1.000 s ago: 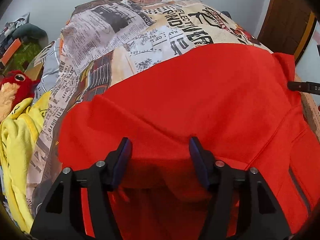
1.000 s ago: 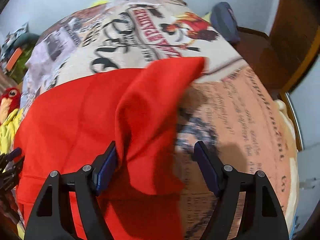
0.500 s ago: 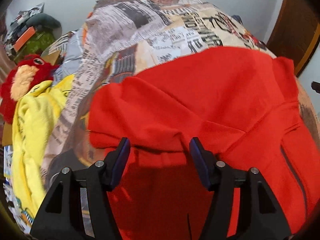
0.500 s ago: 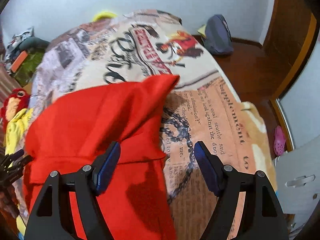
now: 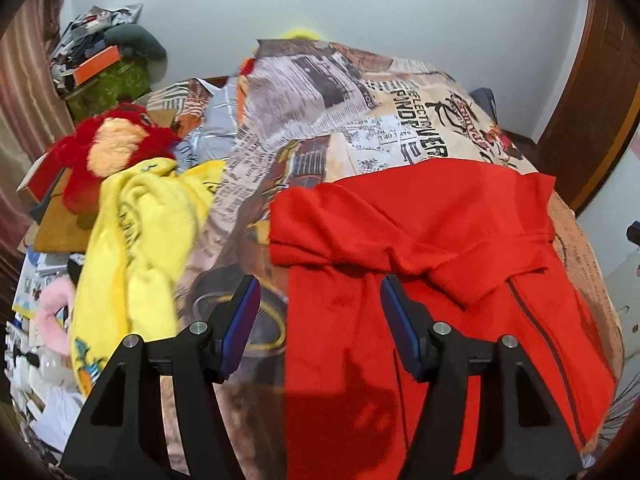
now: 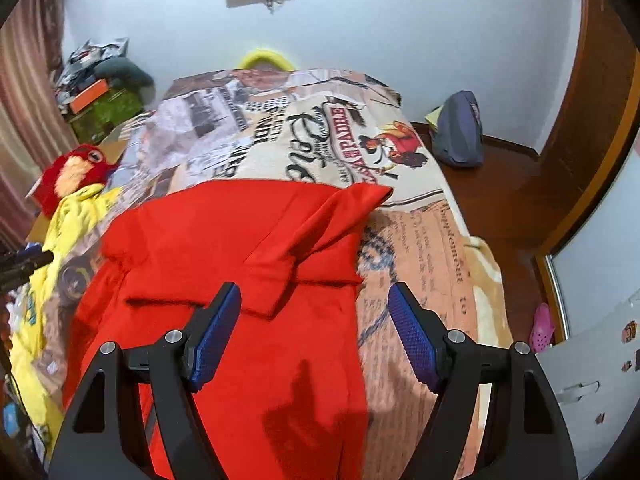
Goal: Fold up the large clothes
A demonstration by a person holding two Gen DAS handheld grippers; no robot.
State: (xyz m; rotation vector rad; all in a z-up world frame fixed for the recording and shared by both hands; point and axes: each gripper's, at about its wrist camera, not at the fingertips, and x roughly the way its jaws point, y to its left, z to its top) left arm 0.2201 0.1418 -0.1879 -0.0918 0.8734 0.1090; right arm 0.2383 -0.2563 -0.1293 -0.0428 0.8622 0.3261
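A large red garment [image 5: 420, 248] lies on the bed, its far part folded back over itself with a creased fold edge across the middle; it also shows in the right wrist view [image 6: 240, 264]. My left gripper [image 5: 320, 320] is open and empty, raised above the garment's left edge. My right gripper [image 6: 316, 324] is open and empty, raised above the garment's right edge. Neither touches the cloth.
A newspaper-print bedspread [image 5: 360, 108] covers the bed [image 6: 424, 248]. A yellow garment [image 5: 136, 248] and a red plush toy [image 5: 108, 152] lie at the left. Clutter lies at the far left [image 5: 100, 64]. A blue bag [image 6: 456, 132] sits on the wooden floor at the right.
Both grippers have drawn back and up from the red garment, which now lies folded on the bed. More of the room is in view.
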